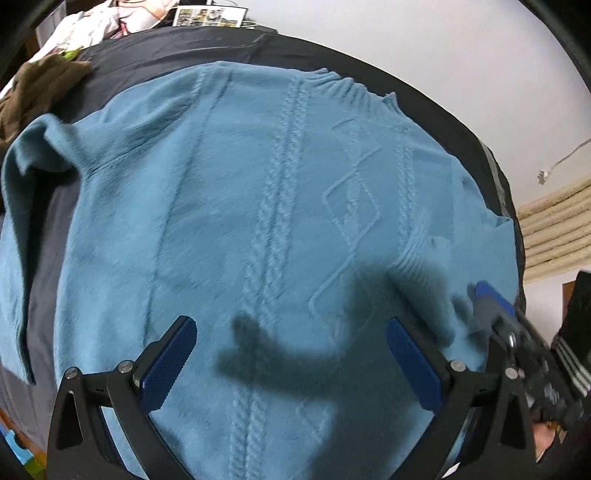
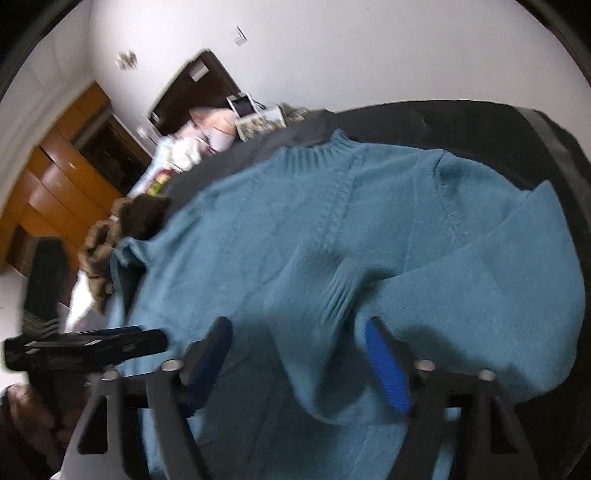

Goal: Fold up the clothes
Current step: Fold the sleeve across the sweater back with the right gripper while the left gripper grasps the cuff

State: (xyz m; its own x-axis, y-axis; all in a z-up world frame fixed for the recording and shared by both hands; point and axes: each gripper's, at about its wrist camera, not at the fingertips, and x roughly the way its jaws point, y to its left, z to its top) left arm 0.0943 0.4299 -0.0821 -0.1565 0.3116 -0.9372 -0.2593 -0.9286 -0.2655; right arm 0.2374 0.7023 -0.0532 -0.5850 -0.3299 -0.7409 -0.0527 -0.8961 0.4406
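A blue cable-knit sweater (image 1: 258, 206) lies spread front-up on a dark bed cover (image 1: 155, 55). Its right sleeve is folded across the body, cuff (image 1: 417, 251) near the middle. Its left sleeve (image 1: 22, 206) hangs off to the left. My left gripper (image 1: 291, 354) is open and empty just above the sweater's lower body. In the right wrist view my right gripper (image 2: 299, 354) is open over the folded sleeve's ribbed cuff (image 2: 340, 291), with the sweater (image 2: 295, 206) beyond. The right gripper also shows blurred at the left view's right edge (image 1: 495, 310).
A brown garment (image 1: 33, 96) lies at the bed's left side, also in the right wrist view (image 2: 122, 229). Pale bedding (image 1: 110, 18) and a printed box (image 1: 210, 16) sit at the far end. A wooden dresser (image 2: 55, 184) stands by the wall.
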